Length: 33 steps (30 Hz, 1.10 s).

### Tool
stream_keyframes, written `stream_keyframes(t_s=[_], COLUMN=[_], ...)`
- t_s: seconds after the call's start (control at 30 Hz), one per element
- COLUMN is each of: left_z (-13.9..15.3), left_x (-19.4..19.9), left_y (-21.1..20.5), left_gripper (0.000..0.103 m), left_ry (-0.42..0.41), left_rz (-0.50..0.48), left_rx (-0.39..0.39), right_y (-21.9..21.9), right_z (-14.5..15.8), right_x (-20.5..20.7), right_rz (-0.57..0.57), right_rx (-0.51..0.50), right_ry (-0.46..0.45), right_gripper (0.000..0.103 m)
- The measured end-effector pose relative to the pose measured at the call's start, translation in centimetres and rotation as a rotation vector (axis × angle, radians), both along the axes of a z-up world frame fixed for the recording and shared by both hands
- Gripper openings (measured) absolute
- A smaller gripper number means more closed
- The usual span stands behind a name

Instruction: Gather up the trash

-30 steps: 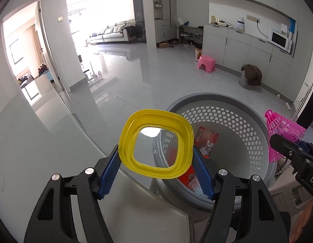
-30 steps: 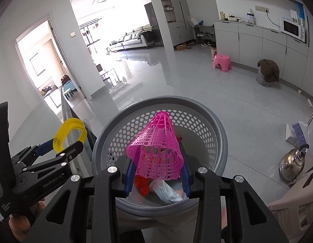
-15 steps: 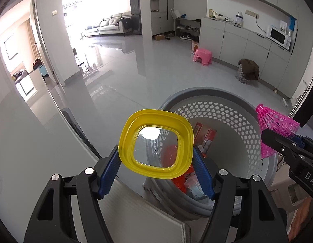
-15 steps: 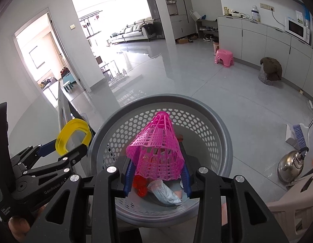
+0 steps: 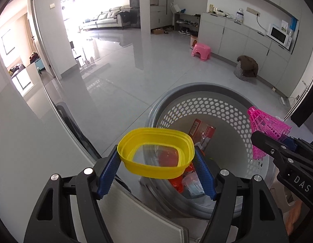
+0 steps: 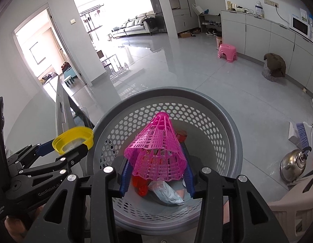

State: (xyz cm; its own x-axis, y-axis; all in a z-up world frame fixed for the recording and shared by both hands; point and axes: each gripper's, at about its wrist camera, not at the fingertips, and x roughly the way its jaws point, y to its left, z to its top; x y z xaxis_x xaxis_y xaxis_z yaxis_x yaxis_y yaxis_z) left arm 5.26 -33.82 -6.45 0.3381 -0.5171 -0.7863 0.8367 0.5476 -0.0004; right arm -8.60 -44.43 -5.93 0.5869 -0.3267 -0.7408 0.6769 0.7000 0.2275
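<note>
A grey perforated waste basket point(image 5: 209, 109) point(image 6: 227, 125) stands on the floor beside the table, with red wrappers and a pale packet point(image 6: 166, 194) in its bottom. My left gripper point(image 5: 156, 172) is shut on a yellow plastic ring-shaped lid point(image 5: 156, 158), held level over the basket's near-left rim; it also shows in the right wrist view point(image 6: 73, 139). My right gripper point(image 6: 156, 174) is shut on a pink plastic mesh cone point(image 6: 156, 149), held over the basket's opening, and shows in the left wrist view point(image 5: 267, 129).
The white table's edge point(image 5: 136, 212) runs under my left gripper. A pink stool point(image 5: 201, 51), a dark cloth-covered bin point(image 5: 246, 67) and grey cabinets stand at the back right. A steel kettle point(image 6: 294, 164) and a brush point(image 6: 302, 135) sit on the floor right of the basket.
My left gripper has tilted the yellow lid from upright toward level and moved it further over the basket's rim. My right gripper has lowered the pink cone slightly into the basket's opening.
</note>
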Motion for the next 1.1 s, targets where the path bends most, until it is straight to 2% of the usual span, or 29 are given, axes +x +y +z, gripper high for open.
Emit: stream_keyframes(t_s=[0.07,0.1,0.13,0.2,1.1], left_z=[0.1,0.1,0.2,0.4,1.3], left_x=[-0.1,-0.3,-0.4,-0.5,-2.2], left_y=[-0.1,-0.1,0.0,0.1,0.7], left_gripper=[0.071,0.074,0.078,0.08,0.084], left_ry=[-0.002,-0.003,-0.004,-0.006,-0.024], left_rz=[-0.002,-0.002,-0.002,-0.002,-0.005], left_rx=[-0.006,-0.011,-0.017,-0.027,-0.045], right_y=[0.0,0.0,0.0,0.0,0.5], right_z=[0.0,0.0,0.1,0.2,1.1], right_x=[-0.2,-0.3,-0.6,-0.9,-3.2], right_rz=[-0.008,-0.011,-0.015,-0.018,-0.043], right_rx=[-0.006,-0.009,-0.015,-0.02,-0.036], right_ry=[-0.002,-0.005,-0.014,-0.019,-0.024], right_gripper=[0.047,0.057,0.062,0.063,0.063])
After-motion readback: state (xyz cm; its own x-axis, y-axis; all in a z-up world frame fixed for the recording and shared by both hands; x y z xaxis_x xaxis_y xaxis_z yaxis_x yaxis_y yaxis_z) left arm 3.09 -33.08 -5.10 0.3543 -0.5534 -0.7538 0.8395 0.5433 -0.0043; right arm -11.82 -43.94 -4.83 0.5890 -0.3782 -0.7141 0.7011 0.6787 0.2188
